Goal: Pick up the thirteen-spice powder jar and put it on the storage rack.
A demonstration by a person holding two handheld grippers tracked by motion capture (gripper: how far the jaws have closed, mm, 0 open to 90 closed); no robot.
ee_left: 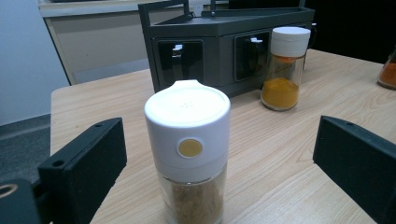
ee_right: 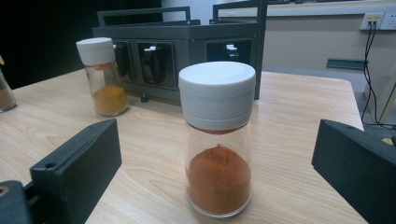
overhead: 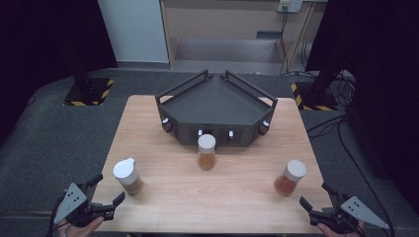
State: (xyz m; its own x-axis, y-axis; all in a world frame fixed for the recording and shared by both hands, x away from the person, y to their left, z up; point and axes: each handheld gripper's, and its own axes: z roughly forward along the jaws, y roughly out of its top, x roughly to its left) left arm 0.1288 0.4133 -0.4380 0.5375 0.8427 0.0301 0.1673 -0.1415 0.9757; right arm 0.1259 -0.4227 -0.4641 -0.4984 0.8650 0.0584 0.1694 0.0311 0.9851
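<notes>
left gripper (overhead: 109, 190) lower left of high view, jaws wide apart, nothing between them; brown spice jar (overhead: 128, 176) just ahead on table (overhead: 163, 207), untouched. in left gripper view same jar stands centre frame between black jaws, clear of both. right gripper (overhead: 314, 196) lower right, jaws spread, empty; red spice jar (overhead: 290, 177) just beyond. yellow spice jar (overhead: 206, 152) mid frame, before dark rack (overhead: 216, 106).

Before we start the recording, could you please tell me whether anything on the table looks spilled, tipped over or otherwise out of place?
Nothing stands out. The three spice jars, brown, yellow and red-orange, stand upright with lids on, and no powder lies on the table. The dark rack sits squarely at the far edge.
</notes>
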